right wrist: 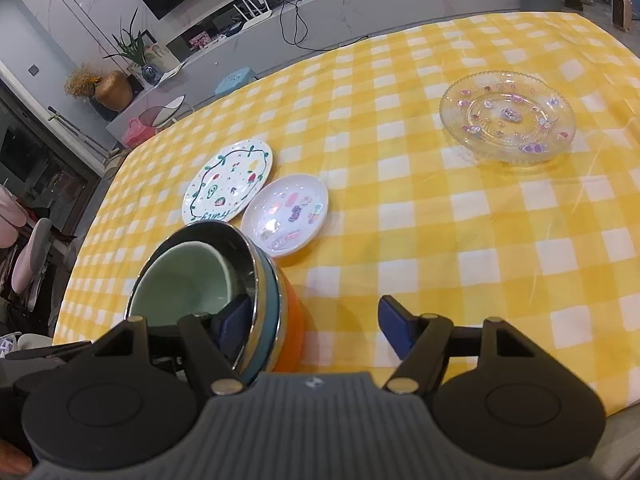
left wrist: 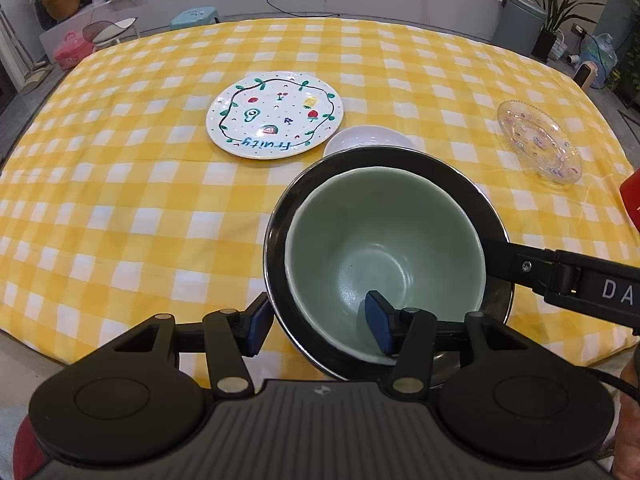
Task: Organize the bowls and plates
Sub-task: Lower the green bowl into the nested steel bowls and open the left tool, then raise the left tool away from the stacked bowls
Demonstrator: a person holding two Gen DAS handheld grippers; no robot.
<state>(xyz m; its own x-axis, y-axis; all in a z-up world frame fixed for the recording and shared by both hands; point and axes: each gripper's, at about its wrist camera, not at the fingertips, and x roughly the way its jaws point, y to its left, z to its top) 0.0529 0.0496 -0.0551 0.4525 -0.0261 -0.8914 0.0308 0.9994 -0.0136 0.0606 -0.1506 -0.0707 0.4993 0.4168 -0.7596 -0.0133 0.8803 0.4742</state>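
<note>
Both grippers, left (left wrist: 320, 326) and right (right wrist: 316, 330), stand with fingers open straddling the rim of the nested bowls (left wrist: 384, 264) near the worktop (left wrist: 120, 200) edge; an uneven squeeze could tip the stack onto the white dish (right wrist: 286, 216).

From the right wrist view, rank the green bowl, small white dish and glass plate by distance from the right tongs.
1. Green bowl, at the left finger.
2. Small white dish, ahead, left.
3. Glass plate, far right.
</note>
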